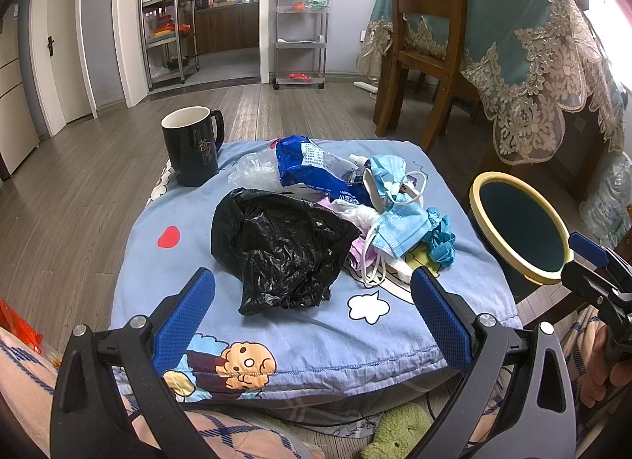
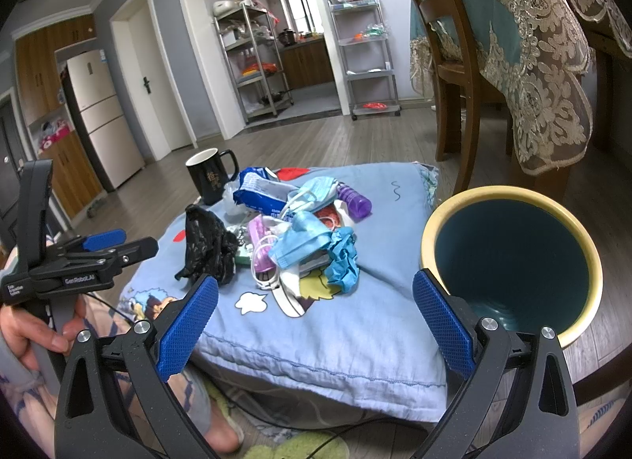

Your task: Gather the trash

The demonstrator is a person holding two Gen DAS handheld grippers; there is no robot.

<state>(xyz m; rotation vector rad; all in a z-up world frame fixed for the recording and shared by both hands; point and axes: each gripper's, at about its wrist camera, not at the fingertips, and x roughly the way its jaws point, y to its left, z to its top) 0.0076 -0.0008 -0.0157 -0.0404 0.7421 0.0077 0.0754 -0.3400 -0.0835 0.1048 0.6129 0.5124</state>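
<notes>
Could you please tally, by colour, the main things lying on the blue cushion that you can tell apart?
Black: 2, the mug and the crumpled bag
Light blue: 2 face masks
Teal: 1 glove
Purple: 1 bottle
Dark blue: 1 wrapper
Total: 7, not counting smaller scraps.

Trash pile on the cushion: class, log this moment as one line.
left gripper: open, empty | right gripper: open, empty | trash pile: on cushion | bin: right of the cushion

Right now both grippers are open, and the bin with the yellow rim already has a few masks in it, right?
Not quite. Both the left gripper and right gripper are open, but the bin looks empty in the right wrist view; the masks lie on the cushion.
</notes>
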